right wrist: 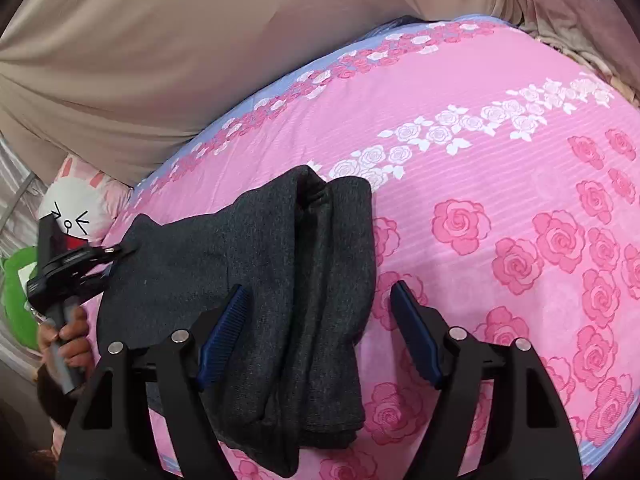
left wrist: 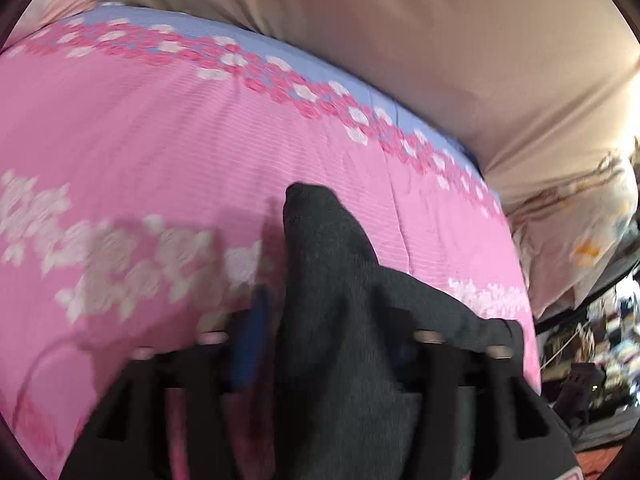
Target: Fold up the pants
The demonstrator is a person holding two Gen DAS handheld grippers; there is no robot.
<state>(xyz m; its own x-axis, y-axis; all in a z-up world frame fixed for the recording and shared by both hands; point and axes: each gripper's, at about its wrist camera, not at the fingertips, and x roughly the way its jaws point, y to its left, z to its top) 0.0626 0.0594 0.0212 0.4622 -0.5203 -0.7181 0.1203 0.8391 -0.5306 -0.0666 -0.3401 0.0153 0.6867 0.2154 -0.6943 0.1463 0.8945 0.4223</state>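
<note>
Right wrist view shows the dark grey knit pants (right wrist: pixel 280 280) lying bunched and partly doubled over on the pink rose-printed bedsheet (right wrist: pixel 500 184), with a beige draped cloth (right wrist: pixel 160 60) behind the bed. The right gripper (right wrist: pixel 320 328) tilts down over them, its blue-padded jaws spread wide: the left pad rests on the cloth, the right pad stands clear over the sheet, nothing pinched. At the far left edge of the pants, the left gripper (right wrist: pixel 120 254) sits at the fabric's corner, held by a hand (right wrist: pixel 70 340) around its grey handle.

In the blurred left wrist view the pants (left wrist: pixel 340 300) run up between that gripper's fingers, which look parted rather than clamped.

This looks like the gap between folds. The next move calls for each tool to close on an edge, then lift and carry it across evenly.
</note>
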